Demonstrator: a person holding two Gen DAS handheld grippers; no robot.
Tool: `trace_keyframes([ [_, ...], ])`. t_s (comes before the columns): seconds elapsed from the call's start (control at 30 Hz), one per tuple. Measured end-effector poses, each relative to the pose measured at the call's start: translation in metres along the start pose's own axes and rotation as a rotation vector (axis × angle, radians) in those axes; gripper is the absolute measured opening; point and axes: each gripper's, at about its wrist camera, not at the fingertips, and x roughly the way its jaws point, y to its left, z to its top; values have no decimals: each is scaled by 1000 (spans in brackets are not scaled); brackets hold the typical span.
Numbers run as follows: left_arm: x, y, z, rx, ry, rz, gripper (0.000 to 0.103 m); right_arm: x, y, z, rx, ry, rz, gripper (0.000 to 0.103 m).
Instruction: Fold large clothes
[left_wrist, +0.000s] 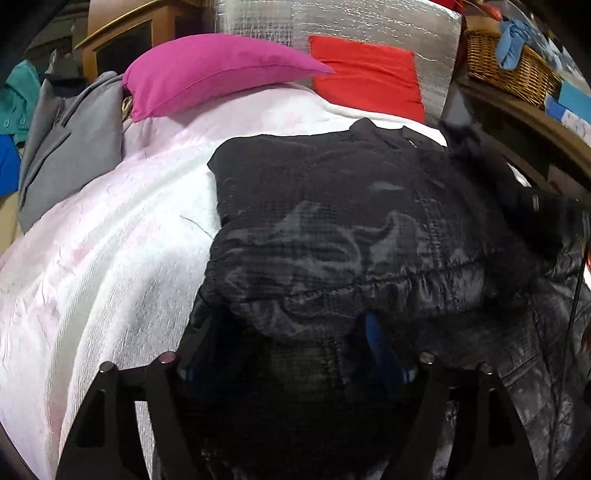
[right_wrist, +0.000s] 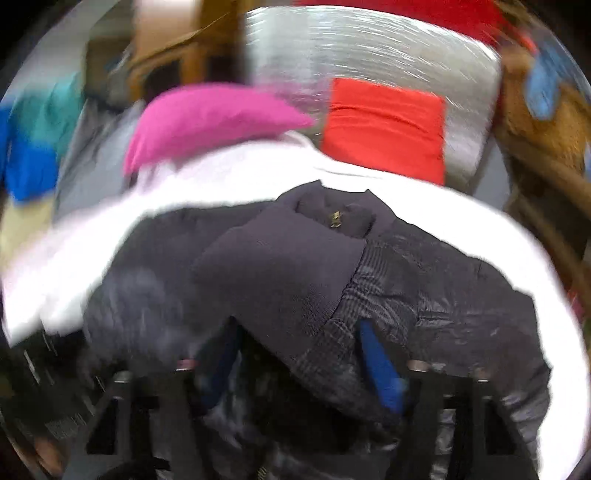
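A black quilted jacket lies bunched on a bed, on a white, faintly pink, ribbed blanket. Its shell is shiny and crinkled, with a gathered seam running across the near fold; a matte knit panel and a collar with a small brass zip pull show in the right wrist view.

The left hand-held gripper stands with its jaws spread wide, the jacket's near fold bulging between them; whether the blue pads press the cloth cannot be told. The right hand-held gripper is set on a fold of the jacket, with cloth draped between its blue pads; that view is blurred, and a firm grip cannot be told.

At the far end of the bed lie a plump magenta pillow and a flat red cushion against a silver foil sheet. A grey garment is heaped far left, and a woven wicker basket sits far right.
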Motion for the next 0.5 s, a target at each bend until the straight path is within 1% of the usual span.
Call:
trace_keyframes([
  [0.03, 0, 1, 0, -2, -5, -5, 79, 1, -13, 3, 87, 7, 29, 38],
  [0.13, -2, 7, -2, -28, -31, -42, 80, -5, -51, -2, 313, -4, 121, 36],
  [0.17, -3, 11, -2, -44, -40, -62, 80, -6, -61, -4, 368, -9, 147, 34],
  [0.2, -3, 15, -2, -62, -47, -83, 80, -10, -78, -11, 455, -23, 195, 33],
  [0.23, -4, 17, -2, -74, -52, -98, 80, -15, -94, -18, 535, -40, 237, 33],
  [0.33, -6, 22, -2, -96, -62, -124, 80, -30, -133, -39, 684, -74, 268, 33],
  [0.4, -10, 22, 0, -99, -63, -124, 80, -38, -156, -55, 790, -87, 312, 33],
  [0.43, -14, 22, 2, -102, -65, -122, 80, -41, -168, -63, 848, -89, 332, 34],
  [0.5, -25, 23, 8, -110, -87, -129, 80, -48, -183, -72, 902, -96, 357, 39],
])
